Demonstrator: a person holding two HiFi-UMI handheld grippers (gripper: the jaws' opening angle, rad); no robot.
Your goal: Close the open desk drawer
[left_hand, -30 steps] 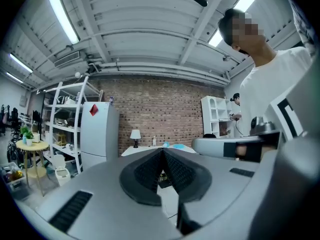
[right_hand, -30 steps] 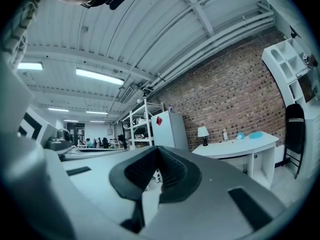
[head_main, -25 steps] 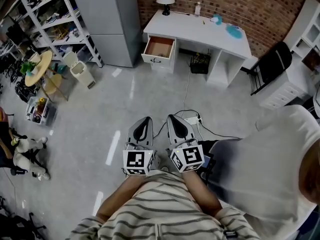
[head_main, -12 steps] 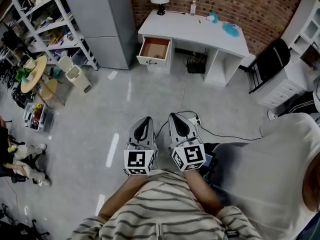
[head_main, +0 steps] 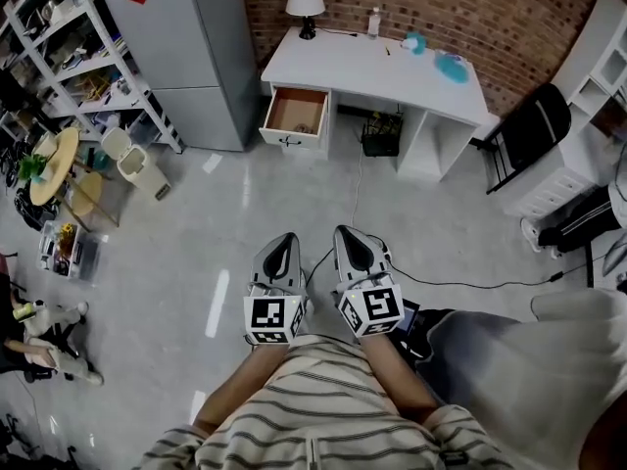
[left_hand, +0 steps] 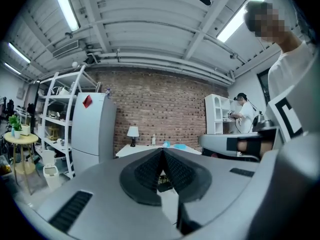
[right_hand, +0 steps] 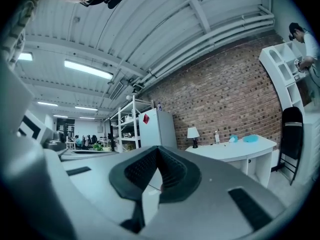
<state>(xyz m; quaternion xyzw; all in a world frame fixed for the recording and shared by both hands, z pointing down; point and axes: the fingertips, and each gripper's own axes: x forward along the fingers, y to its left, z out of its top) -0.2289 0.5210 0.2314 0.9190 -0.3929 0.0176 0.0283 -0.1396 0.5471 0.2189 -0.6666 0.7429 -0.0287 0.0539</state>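
1. Grey polished floor (head_main: 245, 213) stretched from the person's feet to a brick wall (head_main: 441, 8) at 12 o'clock.
2. On the left gripper (head_main: 285, 241) the fingers (left_hand: 142, 176) were pressed together with nothing between them. The right gripper (head_main: 348, 235) was the same, tips met and empty. Both pointed level toward 12 o'clock, side by side and just apart.
3. Well apart from both grippers, at roughly 12 o'clock and a shade left, the drawer (head_main: 293, 114) stood pulled out from the left end of the white bench (head_main: 372, 67). Its brown inside lay open to the head view.
4. Over the last second the bench and drawer had slid lower in the head view. A person in white (head_main: 578, 351) at 4 o'clock had dropped toward the frame's corner. That read as the approach under way, with the push on the drawer front not yet begun.
5. Farther out, a lamp (head_main: 306, 0) sat at the bench's back edge. A grey fridge (head_main: 196, 57) stood at 11 o'clock, a shelving rack (head_main: 69, 57) at 10 and a black chair (head_main: 529, 130) at 2. A cable (head_main: 358, 189) trailed across the floor along the way in, likely a trip risk.
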